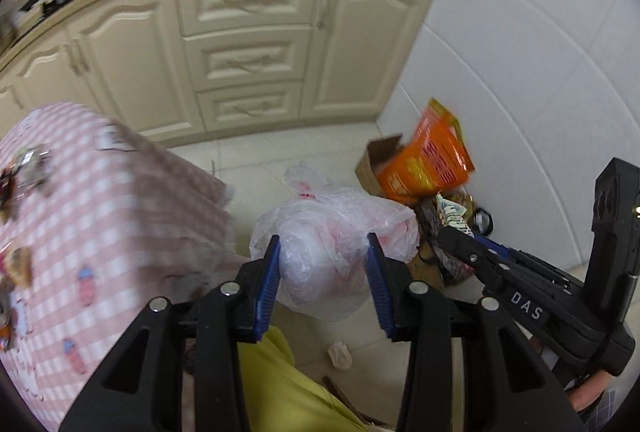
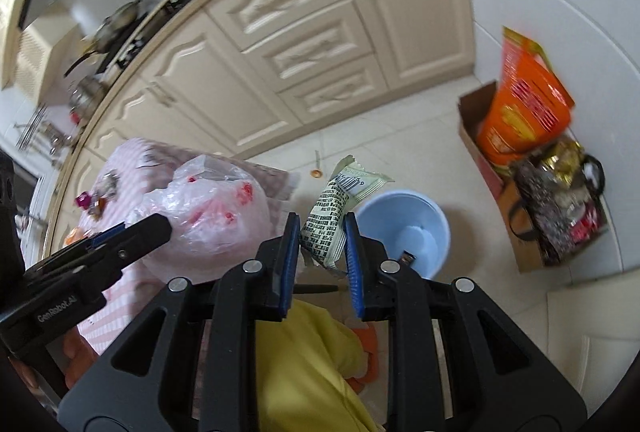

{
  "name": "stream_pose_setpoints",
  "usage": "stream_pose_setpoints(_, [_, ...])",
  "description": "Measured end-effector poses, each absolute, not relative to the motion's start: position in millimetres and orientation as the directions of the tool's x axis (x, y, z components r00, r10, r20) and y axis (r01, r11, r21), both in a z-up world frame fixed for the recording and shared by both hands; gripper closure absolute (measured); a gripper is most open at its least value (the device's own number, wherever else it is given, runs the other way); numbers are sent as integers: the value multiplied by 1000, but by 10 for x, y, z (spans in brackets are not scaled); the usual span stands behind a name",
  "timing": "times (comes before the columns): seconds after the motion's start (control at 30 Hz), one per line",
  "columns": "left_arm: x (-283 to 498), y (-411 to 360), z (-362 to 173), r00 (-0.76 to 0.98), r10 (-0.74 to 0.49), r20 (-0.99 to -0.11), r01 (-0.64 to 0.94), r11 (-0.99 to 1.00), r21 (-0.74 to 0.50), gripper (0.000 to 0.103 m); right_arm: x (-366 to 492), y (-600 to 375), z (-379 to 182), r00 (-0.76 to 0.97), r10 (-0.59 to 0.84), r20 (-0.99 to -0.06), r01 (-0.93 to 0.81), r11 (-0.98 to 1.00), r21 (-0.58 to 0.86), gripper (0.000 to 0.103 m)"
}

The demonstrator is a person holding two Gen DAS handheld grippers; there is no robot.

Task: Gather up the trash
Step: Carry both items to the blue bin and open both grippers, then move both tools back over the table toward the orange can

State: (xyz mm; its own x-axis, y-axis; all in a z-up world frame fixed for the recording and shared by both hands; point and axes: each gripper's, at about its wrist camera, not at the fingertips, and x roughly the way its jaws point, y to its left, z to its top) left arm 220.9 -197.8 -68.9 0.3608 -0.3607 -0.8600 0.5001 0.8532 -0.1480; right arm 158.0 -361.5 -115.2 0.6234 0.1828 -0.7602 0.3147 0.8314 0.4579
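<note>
Left wrist view had the cream kitchen cabinets (image 1: 248, 43) filling most of the background, with the white tiled wall (image 1: 520, 51) off to the right. Next biggest was the table with its pink checked cloth (image 1: 92, 224) on the left, a few scraps lying on it. Between my left tongs (image 1: 323, 252) sat a bulging clear plastic bag (image 1: 332, 232) with pink stuff inside; both blue pads were pressed against its sides, so I had it gripped. Behind it, against the wall, stood a cardboard box (image 1: 370, 167) with an orange package (image 1: 428, 159) sticking out. A crumpled bit of paper (image 1: 340, 354) lay on the floor tiles down low.

Over on the right wrist view, a light blue bin (image 2: 404, 232) stood on the floor just past my right tongs (image 2: 322, 232). Those were clamped on a snack wrapper (image 2: 332, 216) with black print and a barcode, held upright above and just left of the bin's rim. My yellow trouser leg (image 2: 304, 364) showed underneath.
</note>
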Motion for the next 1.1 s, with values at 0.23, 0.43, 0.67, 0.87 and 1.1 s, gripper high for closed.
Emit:
stream_pose_setpoints(0.23, [2240, -2370, -765, 354, -366, -861, 564, 817, -115, 46, 1537, -3804, -1311, 599, 174, -782, 369, 806, 462, 80])
stream_pose_setpoints(0.43, [2342, -2300, -822, 378, -321, -868, 525, 847, -85, 34, 1545, -3795, -1370, 590, 181, -787, 376, 801, 466, 80])
stream_pose_setpoints(0.67, [2356, -1948, -804, 383, -308, -871, 481, 871, -97, 34, 1714, -3635, -1372, 577, 191, -794, 351, 820, 453, 78])
stream_pose_setpoints(0.87, [2333, -1628, -675, 427, -300, -853, 435, 895, -97, 34, 1801, -3542, -1000, 671, 140, -728, 325, 828, 458, 24])
stream_pose_setpoints(1.1, [2304, -1428, -645, 441, -298, -846, 402, 909, -110, 34, 1742, -3344, -859, 686, 125, -717, 268, 872, 409, 24])
